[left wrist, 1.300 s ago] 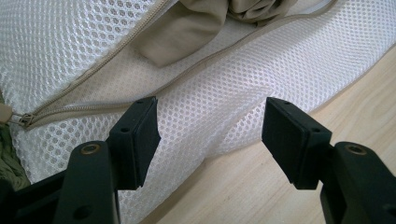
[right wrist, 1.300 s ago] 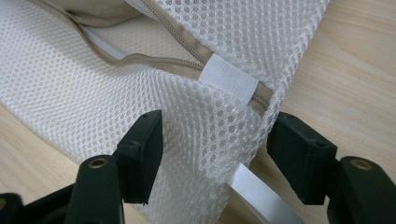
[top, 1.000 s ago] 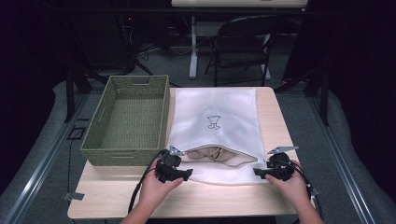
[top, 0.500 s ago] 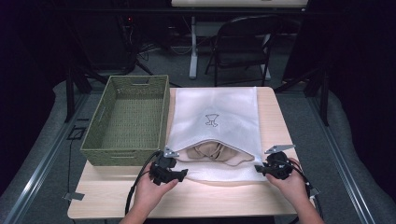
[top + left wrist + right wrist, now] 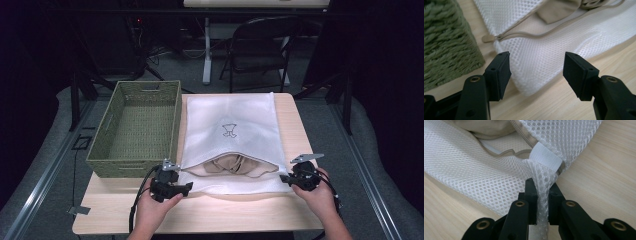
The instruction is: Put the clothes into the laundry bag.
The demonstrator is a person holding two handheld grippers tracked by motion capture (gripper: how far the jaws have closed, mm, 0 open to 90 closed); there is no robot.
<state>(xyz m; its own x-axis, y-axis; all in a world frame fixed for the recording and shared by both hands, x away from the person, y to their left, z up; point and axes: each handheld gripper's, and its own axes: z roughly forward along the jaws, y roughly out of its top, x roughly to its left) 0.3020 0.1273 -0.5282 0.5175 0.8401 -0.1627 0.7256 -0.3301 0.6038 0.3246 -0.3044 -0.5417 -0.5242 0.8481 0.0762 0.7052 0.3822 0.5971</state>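
**Mesh laundry bag held at one corner, open at the other**

Pale wood grain runs across the counter (image 5: 240,215) we work at, with dark floor and a folding chair (image 5: 260,50) behind it.

Nearest to us, our left tool (image 5: 536,72) sits at the near left corner of the white mesh laundry bag (image 5: 230,135). Its jaws stand wide apart, holding nothing; the rounded corner of the bag lies on the wood between and just beyond them. In the high view we see this tool (image 5: 176,184) in our left hand (image 5: 152,207), just in front of the wicker basket.

Our right tool (image 5: 541,192) is clamped on a pinch of mesh at the bag's near right corner, the netting gathered into a narrow fold between the two pads. A white fabric tab (image 5: 546,157) lies just above the pinch, at the end of the beige zipper (image 5: 522,131). From above, this tool (image 5: 286,178) sits at the bag's right edge, held by our right hand (image 5: 315,195).

A little farther, the bag's mouth is unzipped, and a beige garment (image 5: 235,165) shows inside it. The zipper pull (image 5: 488,38) rests on the wood beside the basket's wall.

Beyond that, the bag lies flat down the middle of the counter, a small dark emblem (image 5: 229,130) printed on it. A green wicker basket (image 5: 107,150) stands to its left, just beside the bag.
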